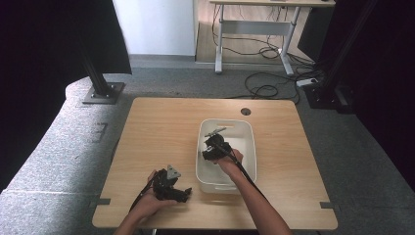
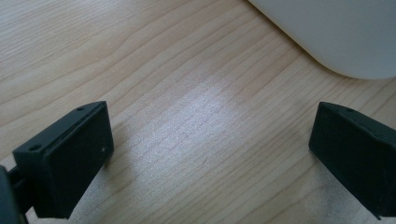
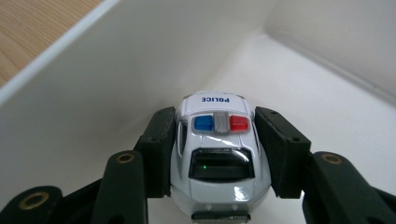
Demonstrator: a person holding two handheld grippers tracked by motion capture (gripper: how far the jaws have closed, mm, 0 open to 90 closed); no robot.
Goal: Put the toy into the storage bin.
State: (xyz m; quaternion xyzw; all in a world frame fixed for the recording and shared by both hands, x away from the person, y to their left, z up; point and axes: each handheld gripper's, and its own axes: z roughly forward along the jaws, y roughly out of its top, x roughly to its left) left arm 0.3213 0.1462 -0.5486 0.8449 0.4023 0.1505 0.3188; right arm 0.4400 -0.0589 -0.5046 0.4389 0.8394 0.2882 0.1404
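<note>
- High view: the right gripper [image 1: 216, 147] reaches down inside the white bin [image 1: 248, 128] on the wooden table [image 1: 161, 132]; the left gripper [image 1: 171, 186] rests just left of the bin's near corner.
- Left gripper view: jaws spread wide over bare wood, nothing between them, bin wall just ahead.
- Right gripper view: jaws pinch a toy police car [image 3: 219, 154] by its doors, inside the bin near a wall. Looks small, rigid and glossy, probably light but slippery, so the flat sides seem the best grip.

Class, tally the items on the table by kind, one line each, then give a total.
White plastic bin: 1
Toy police car: 1
Handheld grippers, left gripper and right gripper: 2
Total: 4
</note>
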